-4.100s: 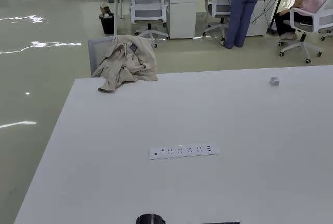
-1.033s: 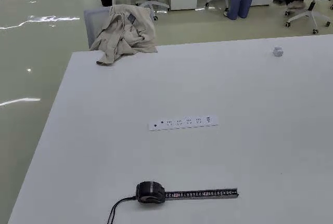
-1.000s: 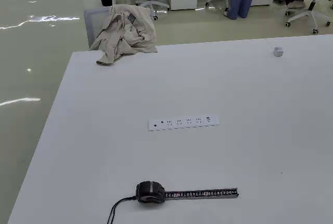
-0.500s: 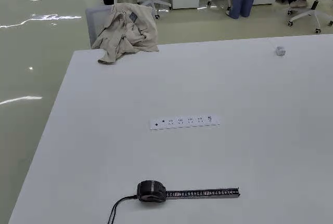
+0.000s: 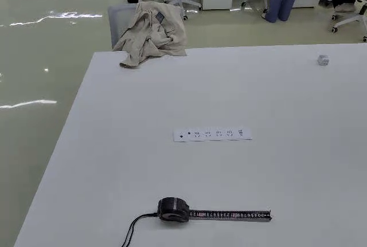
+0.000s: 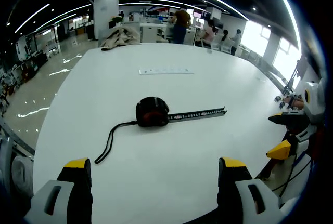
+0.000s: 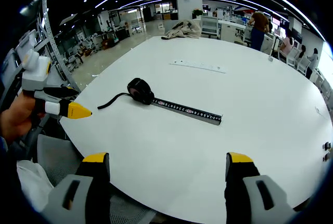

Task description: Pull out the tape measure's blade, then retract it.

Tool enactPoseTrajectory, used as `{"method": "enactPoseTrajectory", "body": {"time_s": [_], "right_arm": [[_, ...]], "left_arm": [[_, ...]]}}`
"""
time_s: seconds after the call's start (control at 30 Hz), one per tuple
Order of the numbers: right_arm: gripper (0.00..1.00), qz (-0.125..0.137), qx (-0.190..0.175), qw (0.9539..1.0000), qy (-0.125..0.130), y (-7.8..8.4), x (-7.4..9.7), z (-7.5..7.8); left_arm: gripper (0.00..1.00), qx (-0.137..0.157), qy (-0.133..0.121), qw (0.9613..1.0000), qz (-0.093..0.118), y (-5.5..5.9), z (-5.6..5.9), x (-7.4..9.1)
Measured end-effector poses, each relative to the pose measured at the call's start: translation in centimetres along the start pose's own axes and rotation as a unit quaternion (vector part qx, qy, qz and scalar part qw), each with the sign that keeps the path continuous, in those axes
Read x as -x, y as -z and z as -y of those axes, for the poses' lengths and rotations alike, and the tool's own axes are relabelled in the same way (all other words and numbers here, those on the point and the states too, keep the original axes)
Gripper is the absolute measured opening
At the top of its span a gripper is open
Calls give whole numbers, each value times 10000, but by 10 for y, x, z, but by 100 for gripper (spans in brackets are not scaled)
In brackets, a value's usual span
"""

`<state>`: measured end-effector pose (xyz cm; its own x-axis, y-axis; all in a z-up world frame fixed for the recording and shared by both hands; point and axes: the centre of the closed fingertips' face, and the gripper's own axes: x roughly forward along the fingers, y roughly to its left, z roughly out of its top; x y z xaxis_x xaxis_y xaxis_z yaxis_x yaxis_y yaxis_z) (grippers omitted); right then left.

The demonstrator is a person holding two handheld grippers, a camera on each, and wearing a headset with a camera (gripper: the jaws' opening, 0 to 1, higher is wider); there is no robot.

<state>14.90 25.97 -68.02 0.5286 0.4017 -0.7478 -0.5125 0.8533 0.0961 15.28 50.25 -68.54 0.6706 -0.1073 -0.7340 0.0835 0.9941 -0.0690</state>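
A black tape measure [image 5: 173, 209] lies near the front edge of the white table [image 5: 114, 144], with a short length of blade [image 5: 232, 215] pulled out to its right and a black strap [image 5: 133, 231] trailing to its left. In the left gripper view the case [image 6: 152, 112] and blade [image 6: 197, 114] lie well ahead of my left gripper [image 6: 155, 164], which is open and holds nothing. My right gripper [image 7: 167, 159] is also open and holds nothing, short of the case [image 7: 139, 90] and blade [image 7: 187, 109]. Both grippers hover at the table's near edge.
A white power strip [image 5: 212, 134] lies mid-table beyond the tape measure. A beige jacket [image 5: 150, 32] hangs over a chair at the far edge. A small grey object [image 5: 323, 59] sits far right. People and office chairs are in the background.
The head camera has tipped down and shifted, bringing the tape measure into view. The tape measure and its blade lie as they did a second ago.
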Motion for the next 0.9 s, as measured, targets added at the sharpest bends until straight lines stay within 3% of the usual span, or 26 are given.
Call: {"method": "enactPoseTrajectory", "body": {"time_s": [0.53,0.9], "right_arm": [[91,-25,263,9996,-41,2,-18,10],[91,-67,376,9993,7,3,-26,22]], "left_arm": [[97,119,-106,9998,78,-10,2,-26],[97,261,-88,9996,32,-10,8,-48]]}}
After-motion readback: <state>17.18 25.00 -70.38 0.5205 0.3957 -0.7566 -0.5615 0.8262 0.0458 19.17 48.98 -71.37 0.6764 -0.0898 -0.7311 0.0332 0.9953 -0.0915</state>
